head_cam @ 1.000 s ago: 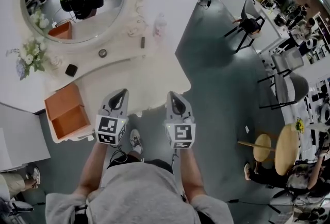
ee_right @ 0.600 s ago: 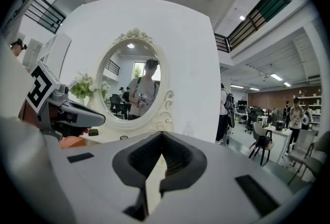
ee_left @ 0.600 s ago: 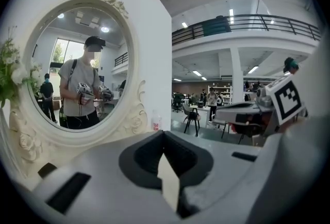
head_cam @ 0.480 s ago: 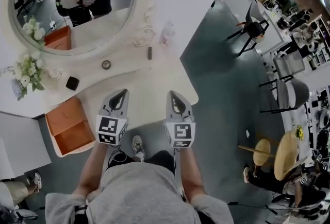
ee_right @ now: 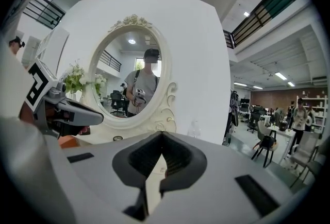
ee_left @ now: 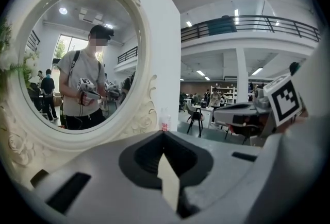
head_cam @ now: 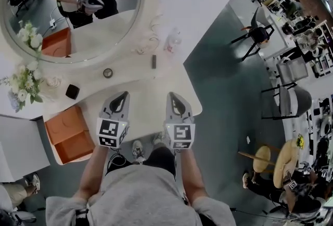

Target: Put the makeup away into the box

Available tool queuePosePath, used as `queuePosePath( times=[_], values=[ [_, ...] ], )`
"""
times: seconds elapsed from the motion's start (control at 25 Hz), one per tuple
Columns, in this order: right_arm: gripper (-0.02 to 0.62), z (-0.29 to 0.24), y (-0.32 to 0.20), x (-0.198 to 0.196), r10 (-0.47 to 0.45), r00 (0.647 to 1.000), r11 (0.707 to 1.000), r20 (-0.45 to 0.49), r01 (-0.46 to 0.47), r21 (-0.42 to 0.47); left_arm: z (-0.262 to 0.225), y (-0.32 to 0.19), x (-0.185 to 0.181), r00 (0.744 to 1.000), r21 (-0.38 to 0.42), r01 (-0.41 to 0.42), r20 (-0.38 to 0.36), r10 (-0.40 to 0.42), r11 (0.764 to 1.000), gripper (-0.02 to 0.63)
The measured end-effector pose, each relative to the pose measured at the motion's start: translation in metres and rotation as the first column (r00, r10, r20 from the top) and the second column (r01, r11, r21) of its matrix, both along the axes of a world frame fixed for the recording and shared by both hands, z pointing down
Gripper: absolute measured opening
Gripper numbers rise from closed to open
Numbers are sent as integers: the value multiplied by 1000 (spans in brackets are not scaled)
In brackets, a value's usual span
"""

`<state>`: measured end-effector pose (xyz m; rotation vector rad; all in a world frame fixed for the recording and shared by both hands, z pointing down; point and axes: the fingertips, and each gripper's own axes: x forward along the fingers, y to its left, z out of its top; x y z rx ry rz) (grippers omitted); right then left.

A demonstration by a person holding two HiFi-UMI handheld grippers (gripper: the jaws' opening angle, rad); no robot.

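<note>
Orange box (head_cam: 66,135) sits just left of the left gripper (head_cam: 120,96).

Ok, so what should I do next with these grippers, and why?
Probably reach the right gripper forward toward the dark tube, opening its jaws on the way: it and the left gripper are shut and empty, short of it, and the orange box looks empty.

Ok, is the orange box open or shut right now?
Open. The orange box shows its bare orange inside from above, lid swung back beside it; nothing visible in it.
</note>
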<state>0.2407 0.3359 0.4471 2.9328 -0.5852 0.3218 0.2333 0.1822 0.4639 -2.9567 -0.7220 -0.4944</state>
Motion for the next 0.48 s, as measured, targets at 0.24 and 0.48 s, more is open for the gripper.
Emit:
queuePosePath(
  times=[0.24,0.48],
  values=[
    [8,16,-7,44,-56,998,998,30,56,0,9,-4,31,999,1,50,16,-50,999,0],
    [8,43,-11,91,-129,986,992,108,129,-1,26,-4,63,990,16,123,60,-124,992,0]
  ],
)
